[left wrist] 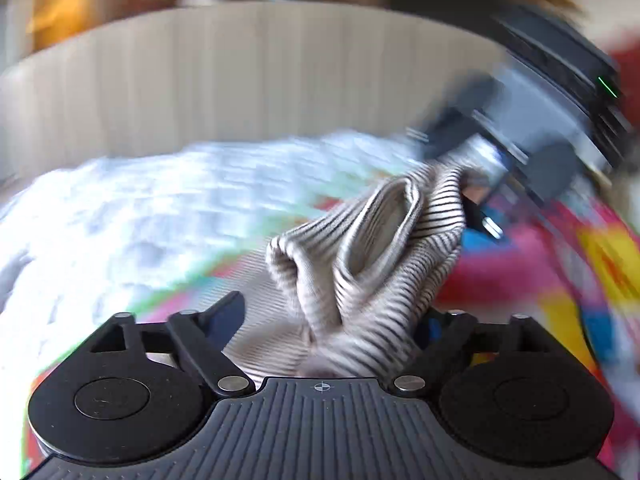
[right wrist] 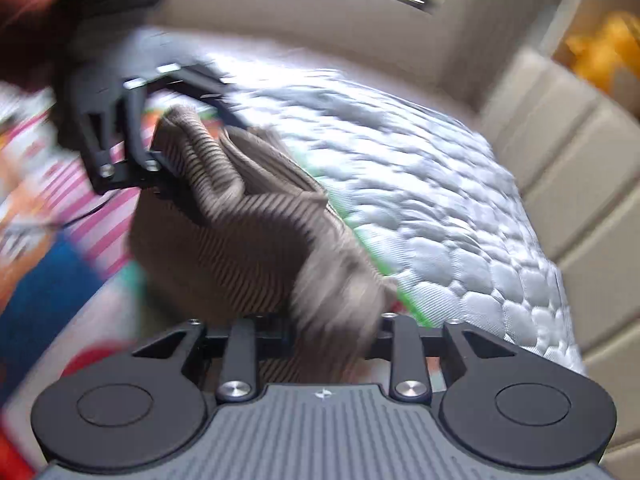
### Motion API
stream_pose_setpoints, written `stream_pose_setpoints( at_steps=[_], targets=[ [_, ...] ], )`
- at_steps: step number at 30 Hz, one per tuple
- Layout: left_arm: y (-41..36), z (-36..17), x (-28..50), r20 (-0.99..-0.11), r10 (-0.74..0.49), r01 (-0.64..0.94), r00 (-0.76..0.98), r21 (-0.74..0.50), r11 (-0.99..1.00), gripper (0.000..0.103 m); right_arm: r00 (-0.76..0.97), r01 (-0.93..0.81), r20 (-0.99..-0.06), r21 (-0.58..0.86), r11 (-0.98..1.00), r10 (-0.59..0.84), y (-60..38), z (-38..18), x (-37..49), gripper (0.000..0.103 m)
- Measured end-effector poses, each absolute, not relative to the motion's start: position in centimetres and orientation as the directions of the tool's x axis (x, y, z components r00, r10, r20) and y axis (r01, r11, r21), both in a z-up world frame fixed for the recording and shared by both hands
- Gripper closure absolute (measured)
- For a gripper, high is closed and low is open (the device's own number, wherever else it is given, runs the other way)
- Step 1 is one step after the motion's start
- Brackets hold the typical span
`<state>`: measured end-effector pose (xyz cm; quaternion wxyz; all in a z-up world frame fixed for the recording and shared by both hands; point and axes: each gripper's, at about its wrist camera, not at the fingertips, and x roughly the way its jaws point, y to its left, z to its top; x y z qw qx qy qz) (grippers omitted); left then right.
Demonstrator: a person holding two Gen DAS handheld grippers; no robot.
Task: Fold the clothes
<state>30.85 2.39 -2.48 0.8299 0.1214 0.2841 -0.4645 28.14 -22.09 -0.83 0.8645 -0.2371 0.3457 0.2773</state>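
A beige garment with thin dark stripes (left wrist: 380, 240) hangs bunched between both grippers above a bed. My left gripper (left wrist: 332, 312) has its jaws wide apart; the cloth drops between the fingers and lies against the right one, with a gap beside the left finger (left wrist: 228, 312). In the right wrist view the left gripper (right wrist: 180, 132) sits at the upper left with a fold of the garment (right wrist: 240, 232) between its spread fingers. My right gripper (right wrist: 328, 328) is shut on the other end, its fingertips hidden by cloth. The left wrist view shows that right gripper (left wrist: 468, 176) at the upper right.
Below lies a white quilted mattress (right wrist: 420, 184), partly covered by a bright multicoloured blanket (left wrist: 520, 272). A beige padded headboard (left wrist: 240, 80) runs along the far side. Something orange (right wrist: 600, 52) sits beyond it. The background is motion-blurred.
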Motion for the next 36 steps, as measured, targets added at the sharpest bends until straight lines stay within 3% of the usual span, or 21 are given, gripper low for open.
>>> stream_pose_setpoints(
  at_steps=[2, 4, 7, 9, 11, 16, 18, 21, 24, 27, 28, 30, 32, 36],
  targets=[
    [3.2, -3.0, 33.6, -0.596, -0.641, 0.759, 0.483, -0.079, 0.646, 0.013, 0.626, -0.585, -0.719, -0.178, 0.791, 0.301, -21.8, -2.8, 31.4, 0.067],
    [3.7, -3.8, 34.9, -0.628, -0.578, 0.708, 0.521, -0.06, 0.704, 0.013, 0.625, -0.539, -0.722, -0.127, 0.832, 0.295, -22.2, -3.6, 32.2, 0.067],
    [3.5, -5.5, 34.5, -0.676, -0.494, 0.692, 0.546, 0.031, 0.721, 0.01, 0.627, -0.453, -0.721, -0.031, 0.891, 0.294, -23.6, -3.8, 31.9, 0.062],
    [3.4, -6.2, 33.8, -0.675, -0.464, 0.688, 0.574, 0.09, 0.72, 0.008, 0.629, -0.391, -0.72, 0.034, 0.92, 0.294, -24.5, -3.9, 31.8, 0.044],
    [3.2, -6.4, 33.6, -0.674, -0.449, 0.684, 0.586, 0.115, 0.72, 0.004, 0.63, -0.325, -0.719, 0.098, 0.94, 0.293, -25.5, -4.0, 31.6, 0.017],
    [2.3, -6.5, 34.3, -0.674, -0.419, 0.666, 0.609, 0.147, 0.732, 0.002, 0.633, -0.15, -0.718, 0.255, 0.955, 0.291, -27.8, -4.4, 31.2, 0.0],
    [2.4, -6.5, 34.4, -0.675, -0.413, 0.662, 0.611, 0.15, 0.734, 0.001, 0.597, -0.046, -0.73, 0.383, 0.923, 0.333, -29.1, -5.0, 29.9, 0.0],
    [2.5, -6.5, 34.8, -0.679, -0.412, 0.657, 0.607, 0.138, 0.741, 0.001, 0.492, 0.108, -0.706, 0.631, 0.769, 0.51, -30.2, -8.0, 28.0, 0.0],
    [2.7, -6.5, 34.7, -0.686, -0.414, 0.653, 0.599, 0.119, 0.748, 0.0, 0.447, 0.234, -0.649, 0.749, 0.62, 0.616, -29.8, -10.7, 27.7, 0.006],
    [2.7, -6.4, 34.8, -0.689, -0.409, 0.649, 0.598, 0.117, 0.752, 0.0, 0.459, 0.255, -0.631, 0.768, 0.587, 0.626, -28.8, -11.8, 29.0, 0.013],
    [2.7, -6.4, 34.7, -0.69, -0.407, 0.648, 0.599, 0.118, 0.753, 0.0, 0.469, 0.239, -0.632, 0.763, 0.601, 0.617, -28.4, -11.8, 29.5, 0.021],
    [2.7, -6.3, 34.7, -0.692, -0.402, 0.645, 0.6, 0.121, 0.754, 0.0, 0.498, 0.234, -0.631, 0.758, 0.608, 0.595, -28.7, -11.5, 30.1, 0.024],
    [2.8, -6.2, 34.6, -0.691, -0.396, 0.64, 0.604, 0.125, 0.758, 0.0, 0.532, 0.25, -0.625, 0.76, 0.6, 0.571, -29.3, -11.2, 30.4, 0.035],
    [3.4, -6.0, 34.4, -0.688, -0.414, 0.639, 0.596, 0.095, 0.763, 0.0, 0.602, 0.21, -0.638, 0.708, 0.675, 0.481, -31.1, -9.8, 31.4, 0.038]
  ],
)
